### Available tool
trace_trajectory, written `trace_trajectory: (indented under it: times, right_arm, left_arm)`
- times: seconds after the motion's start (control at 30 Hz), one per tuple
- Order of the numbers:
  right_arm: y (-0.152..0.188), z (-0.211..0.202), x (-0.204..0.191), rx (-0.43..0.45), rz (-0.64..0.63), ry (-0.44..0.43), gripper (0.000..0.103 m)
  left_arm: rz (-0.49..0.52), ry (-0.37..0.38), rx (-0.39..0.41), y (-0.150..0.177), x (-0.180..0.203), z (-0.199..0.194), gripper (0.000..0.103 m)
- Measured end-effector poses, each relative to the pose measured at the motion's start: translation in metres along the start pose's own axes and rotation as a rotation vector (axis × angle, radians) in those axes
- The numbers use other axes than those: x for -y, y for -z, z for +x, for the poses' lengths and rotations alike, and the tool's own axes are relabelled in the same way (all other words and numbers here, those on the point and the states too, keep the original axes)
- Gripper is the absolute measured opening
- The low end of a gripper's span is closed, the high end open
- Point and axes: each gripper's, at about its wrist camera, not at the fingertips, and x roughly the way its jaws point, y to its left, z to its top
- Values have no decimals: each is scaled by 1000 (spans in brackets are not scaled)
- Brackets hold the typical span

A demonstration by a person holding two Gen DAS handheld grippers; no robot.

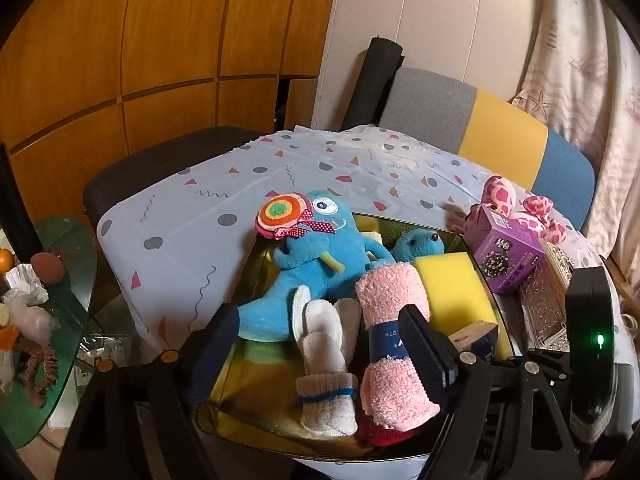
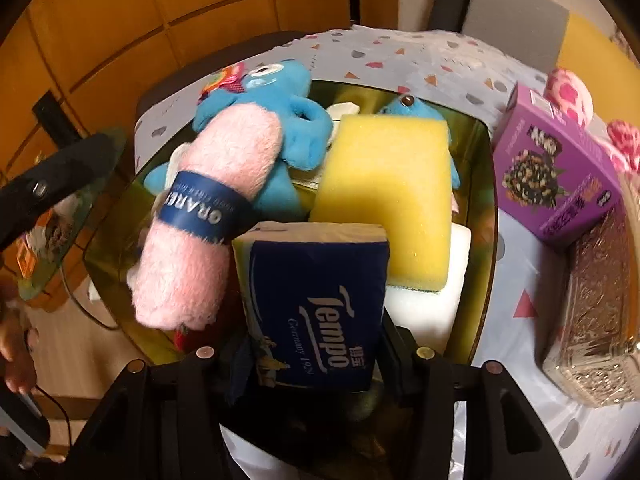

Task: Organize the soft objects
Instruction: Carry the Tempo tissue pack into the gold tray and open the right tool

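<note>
Tissue pack [image 2: 316, 308] sits clamped in right gripper [image 2: 312, 354] over tray [image 2: 486, 216]; left gripper [image 1: 320, 332] gapes wide.

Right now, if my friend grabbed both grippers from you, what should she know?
Right gripper: shut on the blue Tempo tissue pack, held over the shiny gold tray.
Left gripper: open, empty, over the tray's near end.
Already in the tray: blue plush monster, rolled pink towel, yellow sponge, white socks.
Left: set the tissue pack down; the pink spotted plush sits outside, behind the purple box.
</note>
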Motion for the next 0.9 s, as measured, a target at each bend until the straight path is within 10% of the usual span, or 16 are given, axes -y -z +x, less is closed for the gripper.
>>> trace_trajectory:
  times: [0.13,0.47,0.9]
  right_arm:
    - [4,-10,0,15,9,21,76]
    - [23,-54,13,152,133,25,77]
    - [74,-105,37,316,402,322,77]
  left_arm:
    - [0,0,10,0,4,-4,93]
    - [39,-5,54,2,22,-25,102]
    - [121,42,48,30,67,-47,103]
